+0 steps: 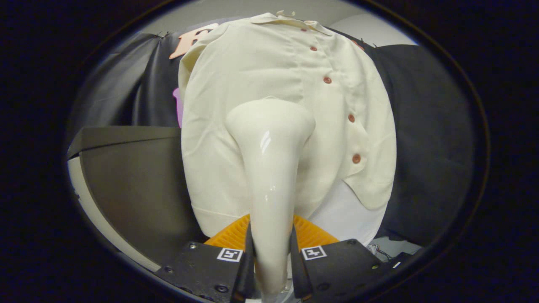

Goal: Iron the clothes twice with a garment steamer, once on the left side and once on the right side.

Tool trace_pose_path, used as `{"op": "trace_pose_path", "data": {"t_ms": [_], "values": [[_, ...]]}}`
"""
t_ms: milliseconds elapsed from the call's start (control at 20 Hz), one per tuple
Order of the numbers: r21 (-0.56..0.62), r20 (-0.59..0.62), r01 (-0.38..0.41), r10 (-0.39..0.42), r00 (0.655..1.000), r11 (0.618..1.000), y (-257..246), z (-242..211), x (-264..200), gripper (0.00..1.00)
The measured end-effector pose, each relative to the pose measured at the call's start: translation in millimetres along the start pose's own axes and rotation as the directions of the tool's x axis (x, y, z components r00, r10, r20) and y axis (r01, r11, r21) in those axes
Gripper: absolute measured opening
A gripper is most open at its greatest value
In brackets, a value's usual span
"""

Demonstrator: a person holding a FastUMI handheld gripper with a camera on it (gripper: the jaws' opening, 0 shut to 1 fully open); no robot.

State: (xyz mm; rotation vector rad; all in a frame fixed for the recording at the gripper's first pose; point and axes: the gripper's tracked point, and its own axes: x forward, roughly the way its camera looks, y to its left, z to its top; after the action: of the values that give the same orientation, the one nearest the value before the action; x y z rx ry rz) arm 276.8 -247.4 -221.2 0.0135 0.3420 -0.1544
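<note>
We see the gripper [271, 256] clamped narrow on the handle of a glossy white garment steamer [269, 168], both black fingers [242, 263] pressing its sides. The steamer rises straight up from between them and widens into a rounded head, which we find set against the front of a cream button-up shirt [252, 75] hanging just beyond. The head sits left of the shirt's row of reddish buttons [327, 80], over the lower middle of the cloth; whether it touches the fabric we cannot tell. An orange ribbed part [313, 233] shows behind the handle, just above the fingers. A dark grey panel [134, 176] stands left of the shirt, and black cloth [425, 139] hangs behind on both sides. The shirt's lower right flap hangs open over a white surface [349, 210].
</note>
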Motion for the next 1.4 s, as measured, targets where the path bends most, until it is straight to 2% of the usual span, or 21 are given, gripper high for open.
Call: {"op": "trace_pose_path", "data": {"t_ms": [250,500,900,1100,1400], "values": [[0.035,-0.024,0.008,-0.007,1.000,0.999,0.3,-22.5,-9.5,0.37],[0.005,0.018,0.041,-0.041,0.999,0.999,1.9,10.2,-38.9,0.36],[-0.055,0.125,0.063,-0.056,0.991,0.996,1.1,120.5,-80.9,0.36],[-0.016,0.213,0.035,-0.030,0.977,0.999,-1.8,183.7,-87.6,0.36],[-0.022,0.285,0.060,-0.051,0.957,0.998,-30.0,254.6,-80.8,0.36]]}}
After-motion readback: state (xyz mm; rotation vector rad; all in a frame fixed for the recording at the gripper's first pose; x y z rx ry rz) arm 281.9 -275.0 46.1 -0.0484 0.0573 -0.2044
